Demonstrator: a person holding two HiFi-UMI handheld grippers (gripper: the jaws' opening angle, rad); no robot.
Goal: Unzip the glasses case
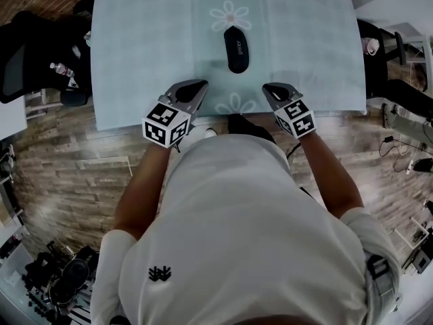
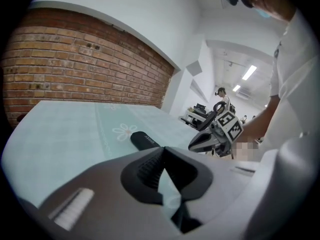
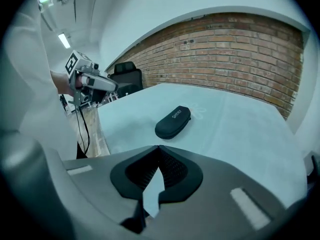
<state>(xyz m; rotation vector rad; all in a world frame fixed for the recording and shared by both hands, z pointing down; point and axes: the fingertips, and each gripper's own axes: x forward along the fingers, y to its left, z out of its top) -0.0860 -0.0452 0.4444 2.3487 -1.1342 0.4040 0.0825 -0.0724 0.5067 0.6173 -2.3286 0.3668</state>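
The glasses case point(image 1: 236, 49) lies closed, lengthwise, near the middle of the pale blue tablecloth point(image 1: 135, 46), just below a printed daisy point(image 1: 230, 13). Neither tool touches it, so the unzipping looks not yet begun; reaching the case, steadying it and finding the zip pull are all left. The pull itself is too small to make out.

The left gripper point(image 1: 197, 87) hangs over the near table edge, well short of the case. Its jaws meet at the tips with nothing between them. The right gripper point(image 1: 270, 88) sits level with it, equally short, tips likewise together and empty.
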